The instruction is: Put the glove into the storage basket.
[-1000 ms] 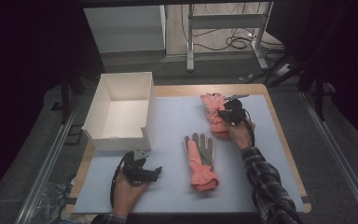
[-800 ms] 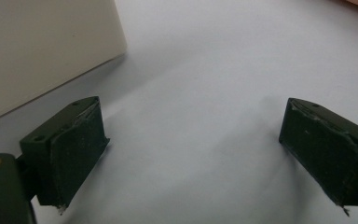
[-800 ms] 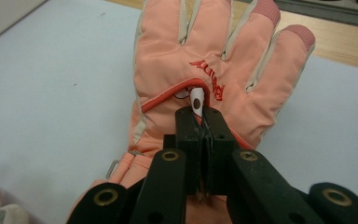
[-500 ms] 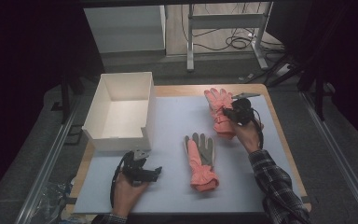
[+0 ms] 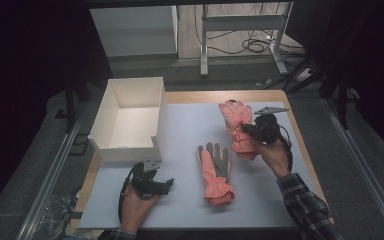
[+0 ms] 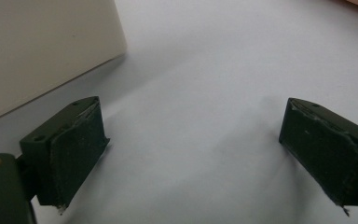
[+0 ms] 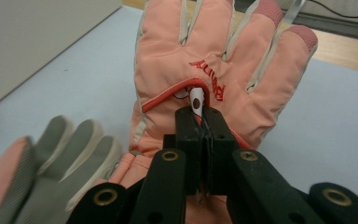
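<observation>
While right gripper (image 7: 200, 116) pinches it, puffy quilted salmon glove (image 7: 205, 56) bunches.

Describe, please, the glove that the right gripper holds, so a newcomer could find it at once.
On the blue mat, right of the white box, lie two pink gloves. It is the far right glove, back up with red lettering, pinched in the right gripper; the other glove shows a grey palm.

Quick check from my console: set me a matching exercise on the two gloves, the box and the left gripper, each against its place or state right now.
1. far glove
2. near glove
3. box
4. left gripper

a. lies palm up mid-mat, free
b. empty, at the mat's left edge
c. jaws wide apart, nothing between
d. pinched by the right gripper

Pairs: 1-d, 2-a, 3-b, 4-c
</observation>
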`<state>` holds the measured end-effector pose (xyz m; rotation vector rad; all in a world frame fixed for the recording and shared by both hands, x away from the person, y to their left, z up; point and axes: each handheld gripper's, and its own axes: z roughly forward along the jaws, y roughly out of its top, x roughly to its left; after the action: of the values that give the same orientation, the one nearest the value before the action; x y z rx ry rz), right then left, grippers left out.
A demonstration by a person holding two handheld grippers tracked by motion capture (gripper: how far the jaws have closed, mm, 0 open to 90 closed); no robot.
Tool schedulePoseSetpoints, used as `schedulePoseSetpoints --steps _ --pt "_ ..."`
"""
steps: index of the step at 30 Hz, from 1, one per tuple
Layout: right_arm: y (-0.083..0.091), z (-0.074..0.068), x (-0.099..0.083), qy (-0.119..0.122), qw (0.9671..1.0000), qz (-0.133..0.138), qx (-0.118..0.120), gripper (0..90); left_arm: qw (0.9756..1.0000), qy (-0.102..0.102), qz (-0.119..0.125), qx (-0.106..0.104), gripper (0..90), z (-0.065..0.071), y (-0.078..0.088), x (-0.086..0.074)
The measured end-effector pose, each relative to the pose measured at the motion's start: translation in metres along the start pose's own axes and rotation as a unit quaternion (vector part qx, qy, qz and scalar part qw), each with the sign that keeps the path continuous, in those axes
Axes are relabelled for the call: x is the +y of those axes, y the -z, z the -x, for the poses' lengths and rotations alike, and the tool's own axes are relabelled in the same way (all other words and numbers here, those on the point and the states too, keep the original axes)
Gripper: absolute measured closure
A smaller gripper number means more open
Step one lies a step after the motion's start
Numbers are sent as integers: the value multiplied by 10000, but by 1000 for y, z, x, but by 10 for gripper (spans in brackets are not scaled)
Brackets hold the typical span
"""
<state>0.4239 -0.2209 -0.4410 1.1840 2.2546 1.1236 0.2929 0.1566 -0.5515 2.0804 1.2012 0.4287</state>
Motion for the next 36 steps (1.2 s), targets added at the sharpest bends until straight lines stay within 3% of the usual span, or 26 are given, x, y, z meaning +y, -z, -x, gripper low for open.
schedulePoseSetpoints --steps 6,21,26,29,31,36 --pt "21 -17 -12 -68 9997 -9 230 865 10000 -15 -1 6 67 0 0 0" --pt "58 -82 -30 -72 9974 -209 688 863 10000 21 9 1 67 0 0 0" --pt "56 -105 -28 -33 9974 -298 651 862 10000 19 2 -3 67 0 0 0" --pt "50 -113 -30 -159 9969 -321 701 862 10000 20 8 0 67 0 0 0" --pt "44 -117 -32 -252 9963 -343 741 861 10000 21 12 2 67 0 0 0" --pt "31 -119 -40 -406 9971 -368 537 860 10000 4 12 7 67 0 0 0"
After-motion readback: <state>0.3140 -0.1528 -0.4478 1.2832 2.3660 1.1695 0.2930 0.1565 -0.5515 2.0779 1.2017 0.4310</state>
